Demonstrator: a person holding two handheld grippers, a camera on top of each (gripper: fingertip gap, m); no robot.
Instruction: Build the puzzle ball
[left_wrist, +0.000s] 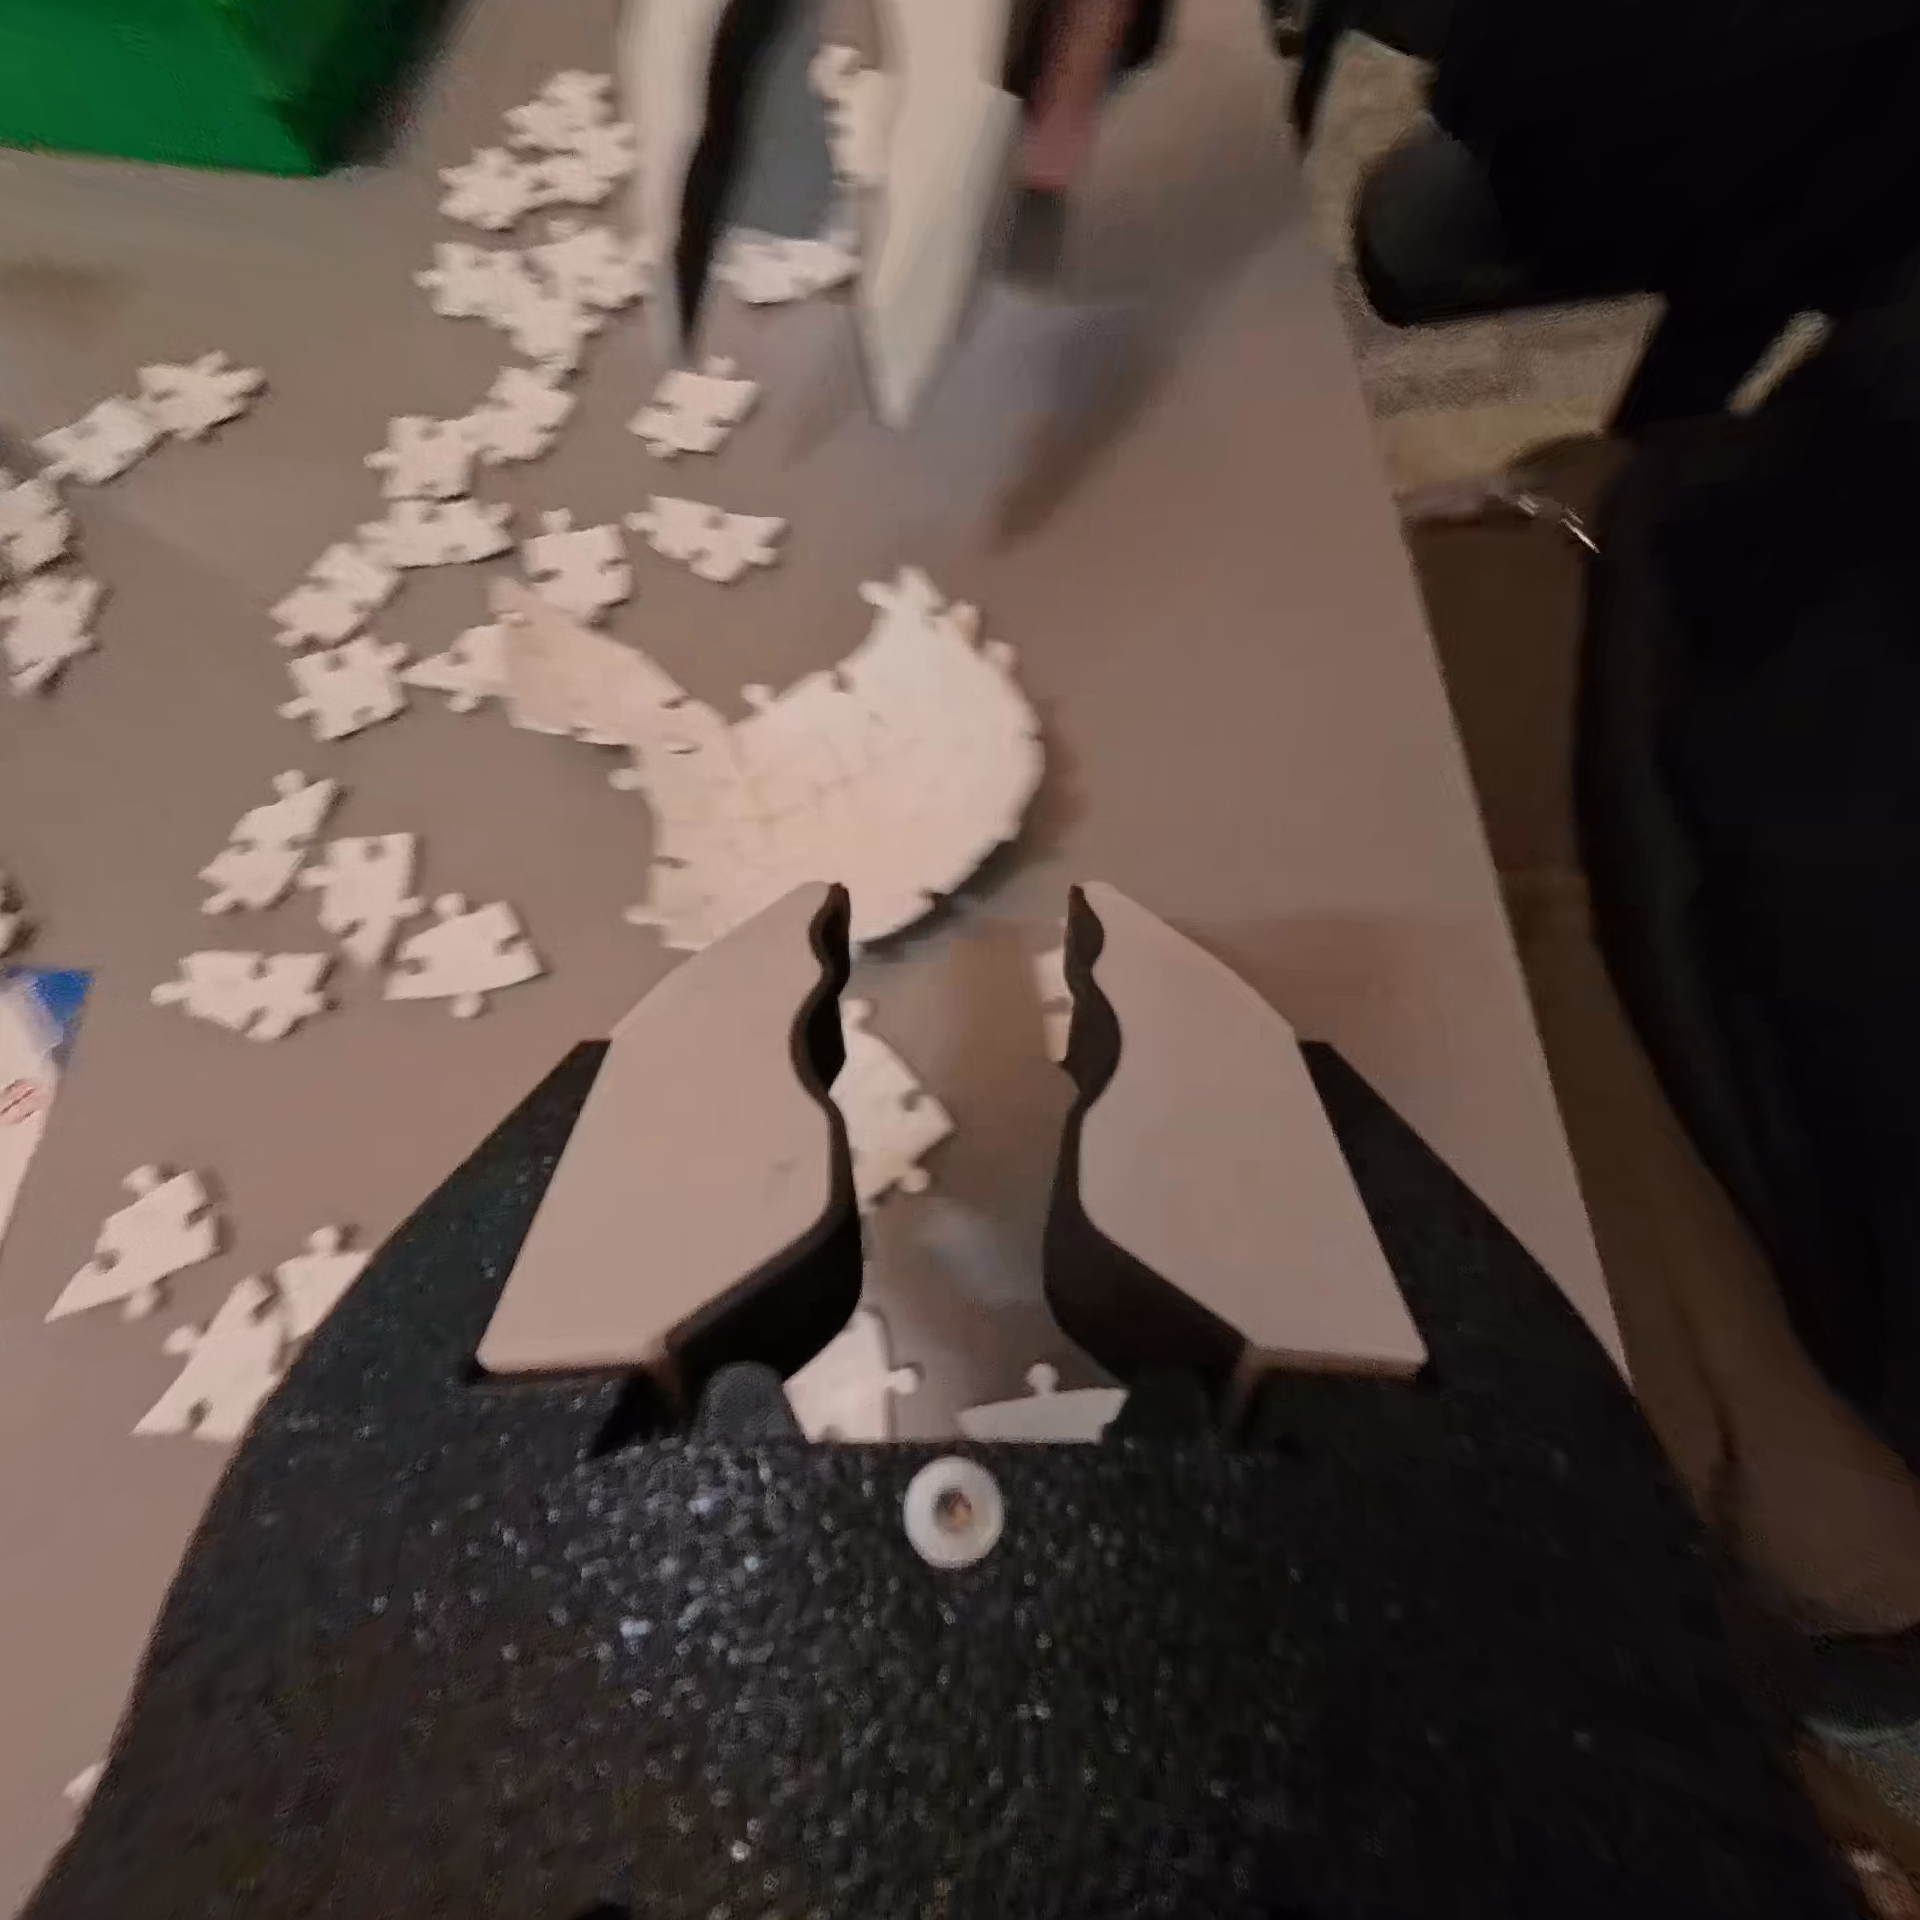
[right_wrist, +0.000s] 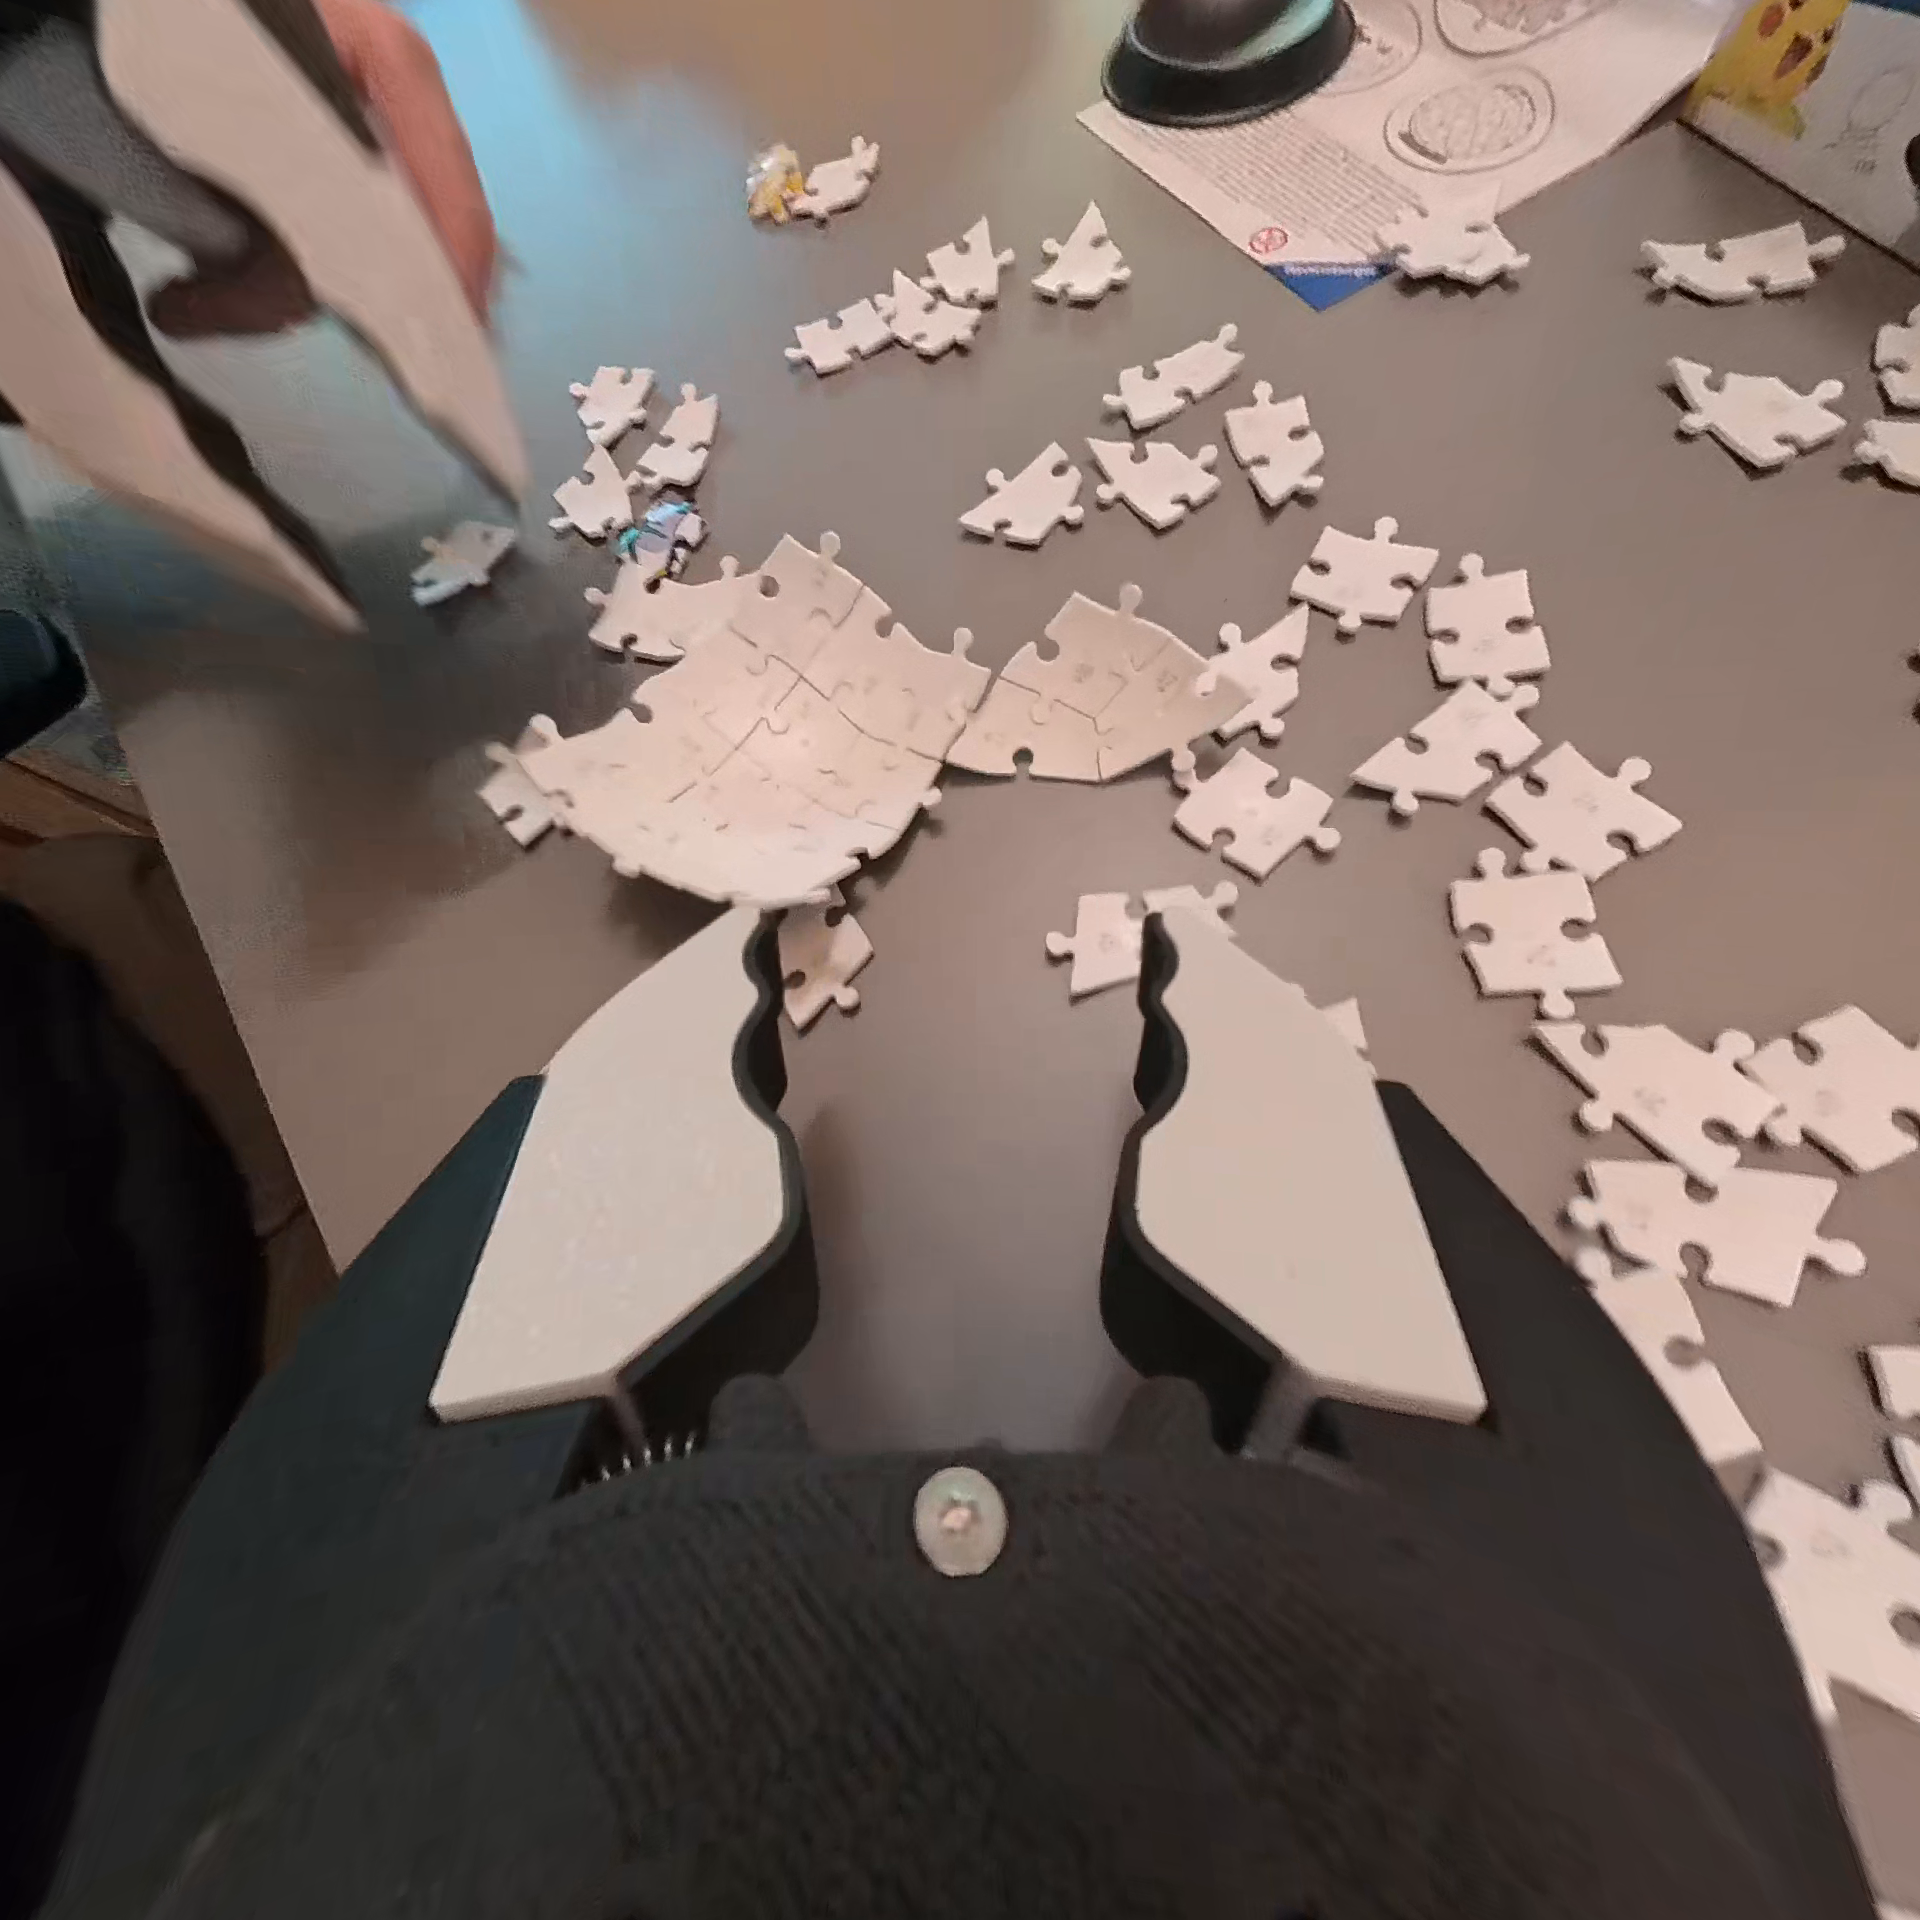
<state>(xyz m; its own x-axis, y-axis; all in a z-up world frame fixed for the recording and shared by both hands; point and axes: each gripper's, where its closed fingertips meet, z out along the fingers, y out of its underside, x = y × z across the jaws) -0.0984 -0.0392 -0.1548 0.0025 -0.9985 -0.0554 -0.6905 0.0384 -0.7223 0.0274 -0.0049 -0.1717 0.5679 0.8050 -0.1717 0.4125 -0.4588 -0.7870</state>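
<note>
A curved patch of joined white puzzle pieces (left_wrist: 831, 769) lies on the grey table, just beyond my left gripper (left_wrist: 961, 904), which is open and empty above it. In the right wrist view the same curved patch (right_wrist: 769, 758) lies ahead, with a smaller joined strip (right_wrist: 1091, 707) touching its right side. My right gripper (right_wrist: 956, 935) is open and empty, just short of the patch. Loose white pieces (right_wrist: 1527, 935) lie scattered around. Each view shows the other gripper blurred: top centre (left_wrist: 790, 322) and upper left (right_wrist: 416, 540).
The table edge (left_wrist: 1455, 727) runs along the right in the left wrist view, beside a person in dark clothing. A green box (left_wrist: 156, 83) stands at the far left. An instruction sheet (right_wrist: 1351, 135), a dark round stand (right_wrist: 1226, 52) and a yellow box (right_wrist: 1766, 52) lie at the back.
</note>
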